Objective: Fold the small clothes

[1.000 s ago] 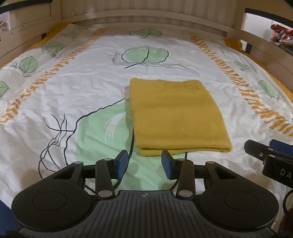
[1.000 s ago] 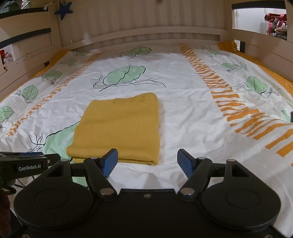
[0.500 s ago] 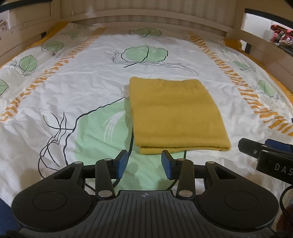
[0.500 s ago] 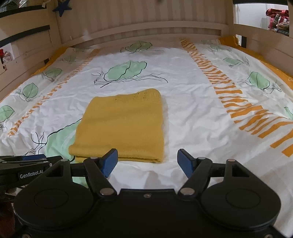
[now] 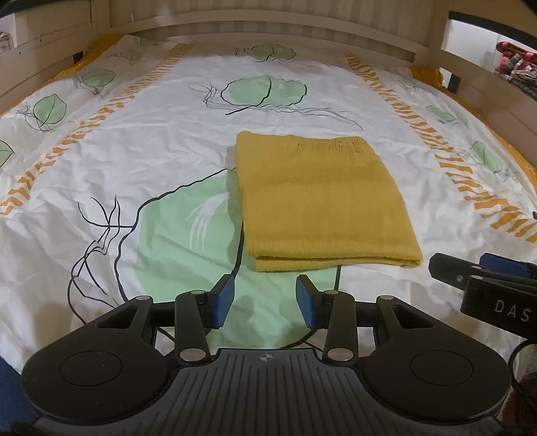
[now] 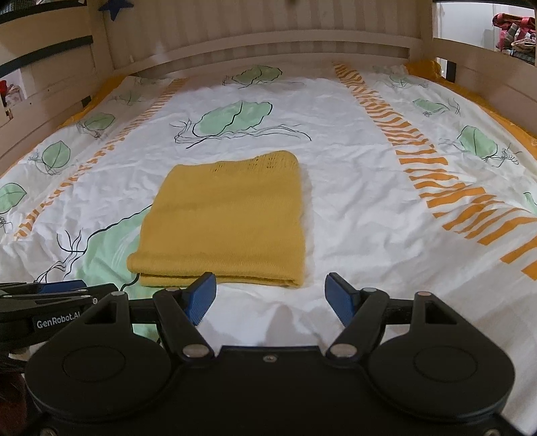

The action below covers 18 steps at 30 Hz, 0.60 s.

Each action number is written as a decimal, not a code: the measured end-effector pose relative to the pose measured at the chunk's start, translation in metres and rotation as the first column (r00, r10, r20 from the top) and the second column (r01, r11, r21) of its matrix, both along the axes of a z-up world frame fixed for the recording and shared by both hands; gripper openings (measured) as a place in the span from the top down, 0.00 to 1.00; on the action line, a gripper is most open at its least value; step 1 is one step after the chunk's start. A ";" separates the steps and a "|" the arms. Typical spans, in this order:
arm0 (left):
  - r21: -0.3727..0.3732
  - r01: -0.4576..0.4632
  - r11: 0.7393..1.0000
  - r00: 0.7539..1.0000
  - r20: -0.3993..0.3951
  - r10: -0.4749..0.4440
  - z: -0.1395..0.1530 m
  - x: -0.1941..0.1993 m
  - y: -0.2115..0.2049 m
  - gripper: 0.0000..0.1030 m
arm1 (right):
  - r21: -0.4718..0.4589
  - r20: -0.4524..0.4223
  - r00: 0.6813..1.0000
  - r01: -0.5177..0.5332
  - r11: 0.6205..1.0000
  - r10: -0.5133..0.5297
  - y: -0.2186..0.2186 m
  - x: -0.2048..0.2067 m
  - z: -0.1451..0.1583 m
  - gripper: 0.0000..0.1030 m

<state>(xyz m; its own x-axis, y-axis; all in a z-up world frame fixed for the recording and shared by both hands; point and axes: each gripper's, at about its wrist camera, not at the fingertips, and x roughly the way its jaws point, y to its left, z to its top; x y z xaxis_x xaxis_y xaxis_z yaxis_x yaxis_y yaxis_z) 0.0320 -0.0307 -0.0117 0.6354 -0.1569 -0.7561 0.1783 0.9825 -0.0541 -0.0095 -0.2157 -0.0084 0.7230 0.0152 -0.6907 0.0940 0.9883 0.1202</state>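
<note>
Knitwear, a folded mustard-yellow garment, lies flat on our leaf-print bedsheet, just ahead of our left gripper and right gripper, both released, grasping nothing.

A white bedsheet with green leaf prints and orange striped bands covers the bed. A pale wooden bed frame encloses it from 9 to 3 o'clock. A dark blue star sits at 11 o'clock. Colourful clothes hang at 2 o'clock.
</note>
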 end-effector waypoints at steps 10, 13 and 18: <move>0.002 -0.003 1.000 1.000 0.003 0.003 0.000 0.000 0.000 0.62 | -0.003 -0.011 1.000 -0.001 1.000 0.001 0.001 0.002 -0.002 0.28; 0.001 -0.005 1.000 1.000 0.004 0.005 0.000 0.000 0.000 0.62 | -0.003 -0.010 1.000 -0.001 1.000 0.001 0.001 0.002 -0.002 0.28; 0.001 -0.004 1.000 1.000 0.004 0.004 0.000 0.000 0.000 0.62 | -0.002 -0.014 1.000 0.000 1.000 0.000 0.001 0.002 -0.003 0.28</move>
<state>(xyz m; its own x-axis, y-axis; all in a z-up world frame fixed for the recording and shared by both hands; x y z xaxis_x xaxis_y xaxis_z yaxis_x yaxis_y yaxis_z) 0.0317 -0.0303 -0.0121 0.6390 -0.1536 -0.7538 0.1746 0.9832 -0.0523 -0.0078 -0.2149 -0.0109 0.7134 0.0139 -0.7006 0.0958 0.9885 0.1172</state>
